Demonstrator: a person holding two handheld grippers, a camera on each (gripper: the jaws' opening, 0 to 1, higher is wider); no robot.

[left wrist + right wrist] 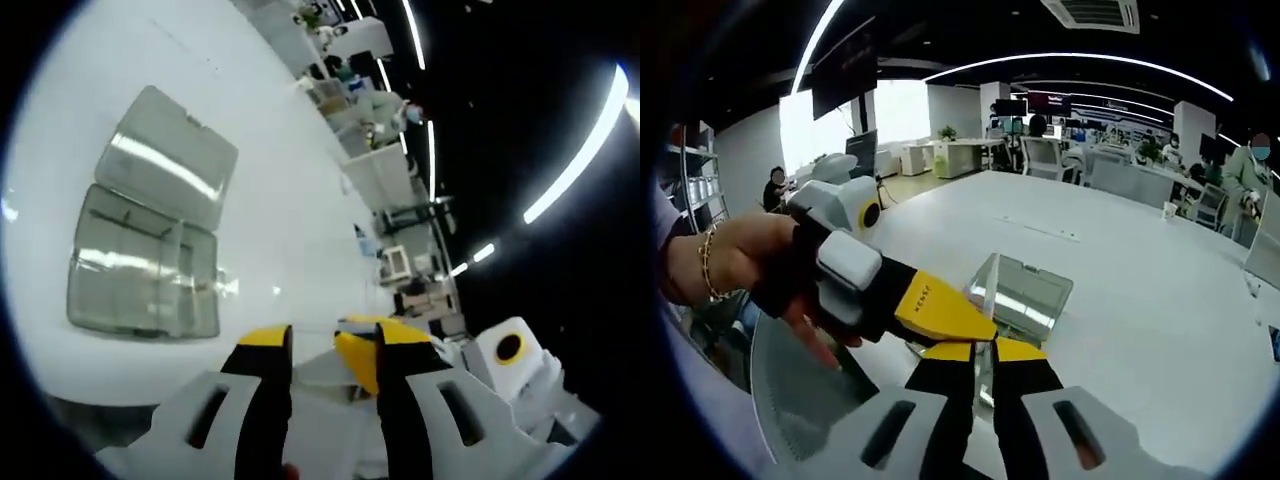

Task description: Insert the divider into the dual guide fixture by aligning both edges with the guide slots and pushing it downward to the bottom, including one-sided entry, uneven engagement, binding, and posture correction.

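Observation:
A clear plastic box (pixel 145 270) lies on the white table (pixel 280 180), its lid (pixel 170 155) folded open behind it. In the right gripper view the same box (pixel 1035 295) sits just past my jaws. My right gripper (pixel 985 350) is shut on a thin clear divider (pixel 987 285), which stands edge-on above the yellow tips. My left gripper (pixel 970 325), held by a hand with a bracelet (pixel 706 262), comes in from the left with its yellow tip against the divider. In its own view my left gripper (pixel 335 335) stands open, and the right gripper's yellow fingertip (pixel 355 360) shows between its jaws.
Beyond the box the white table (pixel 1160 280) runs wide and bare to its far edge. Office desks, chairs (pixel 1045 155) and seated people (pixel 775 188) stand in the background. A grey floor area (pixel 800 390) lies below the table's near edge.

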